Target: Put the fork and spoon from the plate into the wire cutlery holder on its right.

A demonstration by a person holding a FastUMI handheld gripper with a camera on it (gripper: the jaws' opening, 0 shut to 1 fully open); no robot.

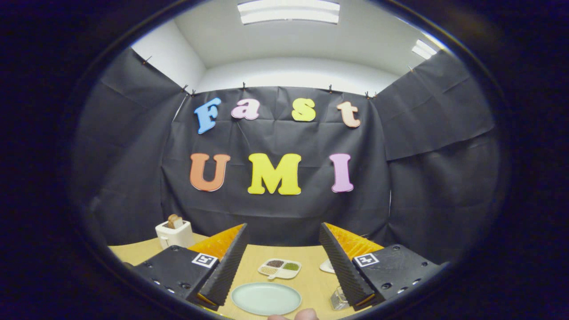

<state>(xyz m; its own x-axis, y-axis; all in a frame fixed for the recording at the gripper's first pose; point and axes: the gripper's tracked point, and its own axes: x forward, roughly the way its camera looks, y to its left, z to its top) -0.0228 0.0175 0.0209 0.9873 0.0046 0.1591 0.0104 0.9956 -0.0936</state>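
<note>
My gripper [282, 262] held wide open above the desk [311, 284], empty pale green plate [266, 298] between its fingers, wire cutlery holder [338, 298] just right of plate, divided seasoning dish [279, 268] beyond, toaster [174, 233] far left.

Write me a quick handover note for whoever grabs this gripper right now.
Gripper: open, holding nothing, raised above the table.
Plate: on the table between the fingers, near side; it looks bare, with no fork or spoon visible on it.
Wire holder: to the plate's right, partly hidden behind one finger; its contents cannot be told.
Beyond the plate sits a divided dish; a toaster stands far off on the other side.
Done or left: unclear from here; check the holder before moving on.
</note>
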